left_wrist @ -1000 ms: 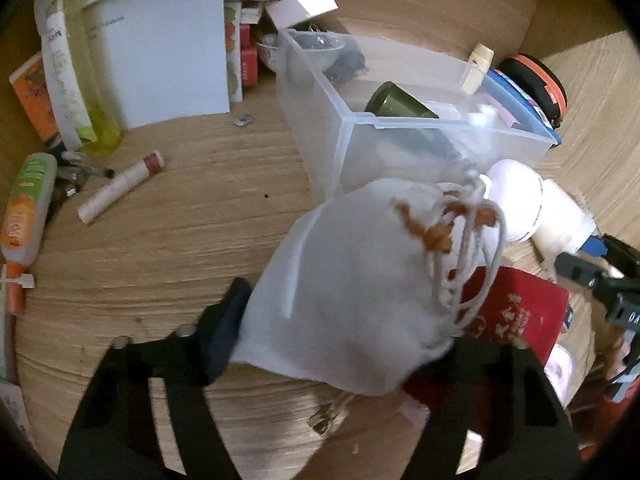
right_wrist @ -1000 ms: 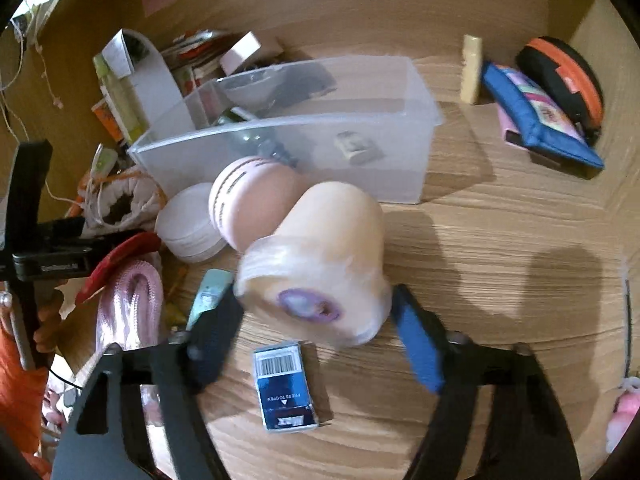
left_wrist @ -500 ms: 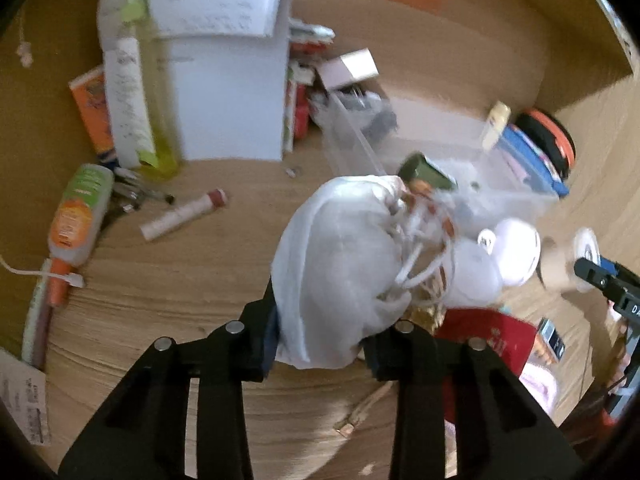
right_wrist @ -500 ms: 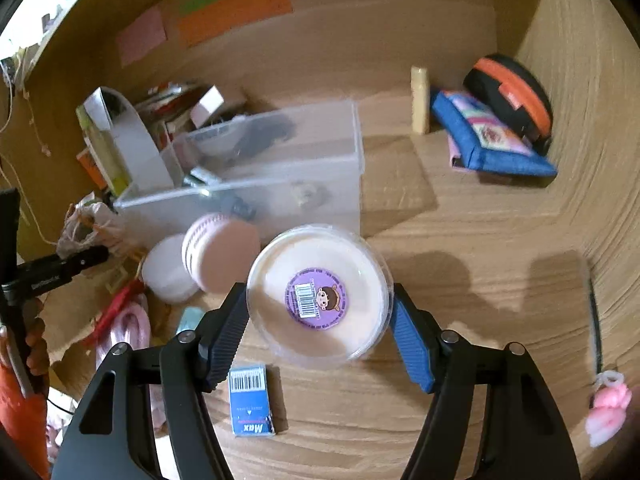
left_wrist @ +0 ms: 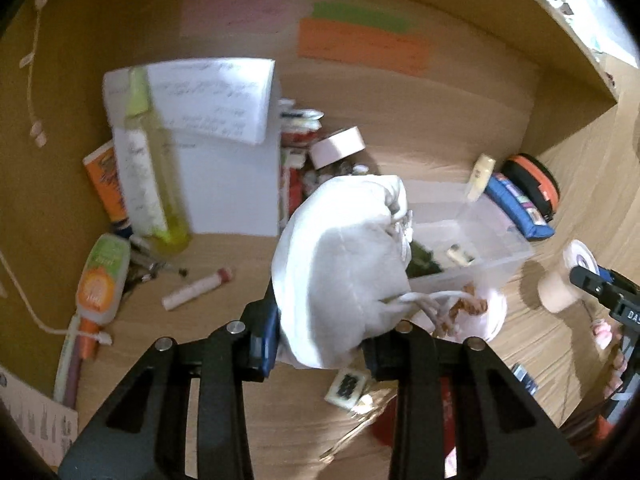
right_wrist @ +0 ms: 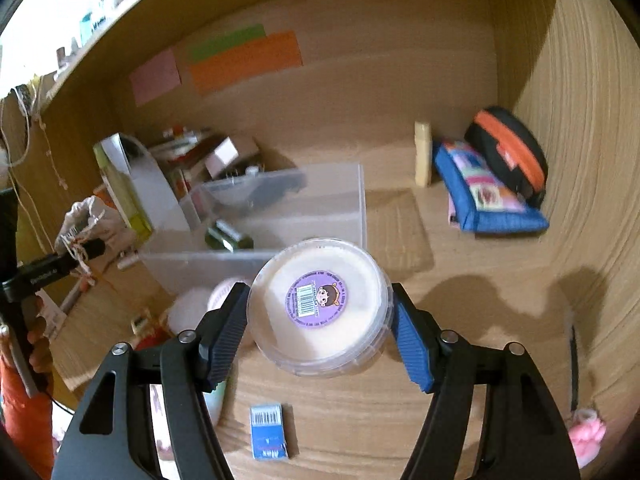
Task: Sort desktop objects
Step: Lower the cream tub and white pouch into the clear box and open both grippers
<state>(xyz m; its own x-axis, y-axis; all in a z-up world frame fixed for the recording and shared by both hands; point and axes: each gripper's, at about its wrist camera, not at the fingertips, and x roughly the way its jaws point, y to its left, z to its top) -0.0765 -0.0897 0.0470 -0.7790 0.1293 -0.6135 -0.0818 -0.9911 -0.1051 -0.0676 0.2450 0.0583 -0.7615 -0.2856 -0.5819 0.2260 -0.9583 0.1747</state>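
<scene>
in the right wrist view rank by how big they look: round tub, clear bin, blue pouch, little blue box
1. clear bin
2. round tub, though held close to the camera, so unsure against the bin
3. blue pouch
4. little blue box

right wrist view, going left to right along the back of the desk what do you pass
white drawstring pouch → clear plastic bin → pale yellow tube standing upright → blue zip pouch → black and orange case
</scene>
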